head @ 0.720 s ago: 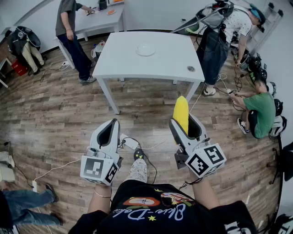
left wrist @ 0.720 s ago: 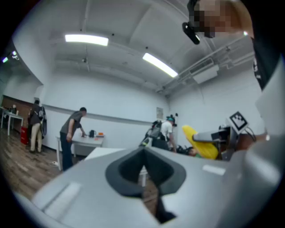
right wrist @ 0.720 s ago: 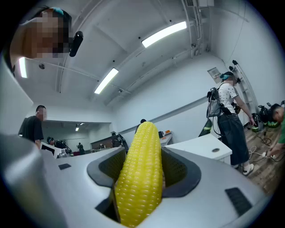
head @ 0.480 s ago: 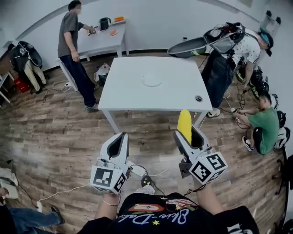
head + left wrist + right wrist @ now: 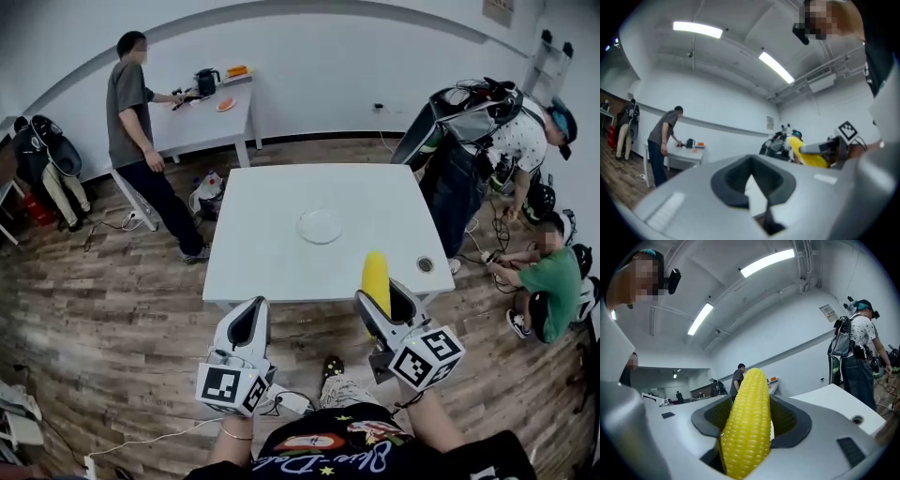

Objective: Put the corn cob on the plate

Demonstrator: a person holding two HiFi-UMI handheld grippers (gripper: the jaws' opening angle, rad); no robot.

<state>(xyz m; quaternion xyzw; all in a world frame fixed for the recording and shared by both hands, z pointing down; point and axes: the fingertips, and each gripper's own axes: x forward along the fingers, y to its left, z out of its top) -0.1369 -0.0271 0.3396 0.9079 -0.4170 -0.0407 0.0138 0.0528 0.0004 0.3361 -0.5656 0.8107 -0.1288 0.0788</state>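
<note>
Right gripper [image 5: 386, 302]: jaws spread wide and clamped on the corn cob [image 5: 745, 427], a pad pressing each side; held level at the right of the table's near edge.
Corn cob: yellow, lying lengthwise between the jaws, its tip poking out past them toward the far side; in the air above the table's near edge.
Left gripper [image 5: 250, 317]: jaws pressed together, nothing between them; level, left of the right gripper, just short of the near edge.
Plate [image 5: 321, 226]: round, pale, near the middle of the white table [image 5: 262, 253], farther off and a little left of the cob, apart from it.
</note>
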